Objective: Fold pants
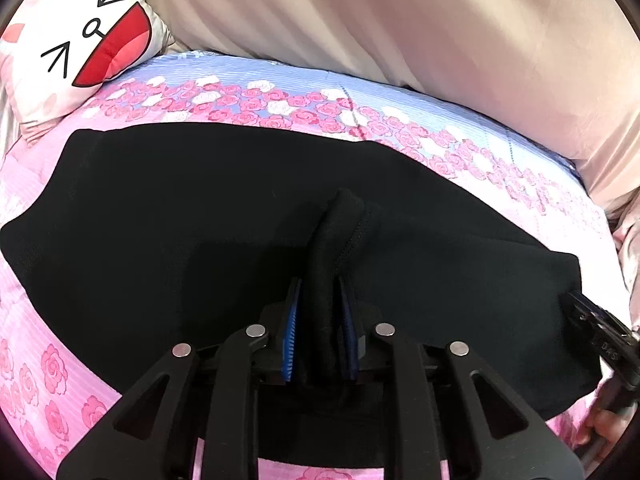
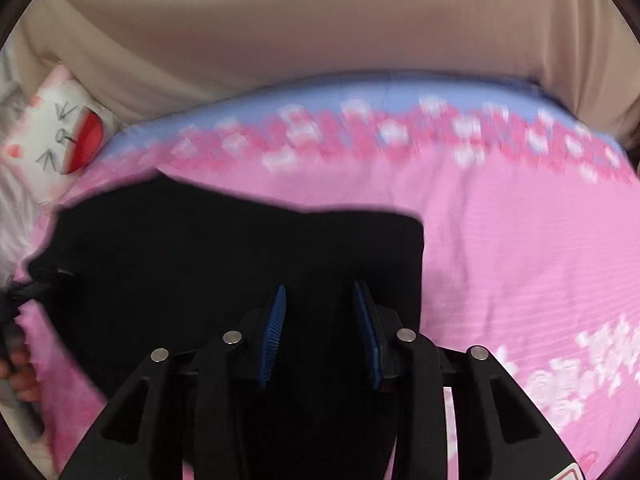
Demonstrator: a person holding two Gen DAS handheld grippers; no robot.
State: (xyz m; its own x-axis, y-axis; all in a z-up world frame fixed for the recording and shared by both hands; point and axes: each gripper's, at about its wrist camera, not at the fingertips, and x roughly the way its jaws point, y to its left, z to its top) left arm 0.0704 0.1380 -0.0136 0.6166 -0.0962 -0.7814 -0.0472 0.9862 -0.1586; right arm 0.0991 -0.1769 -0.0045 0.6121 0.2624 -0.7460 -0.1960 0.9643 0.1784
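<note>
Black pants (image 1: 200, 220) pinched by left gripper (image 1: 320, 304)

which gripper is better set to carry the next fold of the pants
Left, probably. The left gripper is shut on a bunched ridge of the black pants, while the right gripper is open, with fabric between its fingers but unclamped.

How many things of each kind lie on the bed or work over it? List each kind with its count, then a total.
Black pants: 1
Cartoon-face pillow: 1
Hand-held grippers: 2, the left hand-held gripper and the right hand-held gripper
Total: 4
</note>
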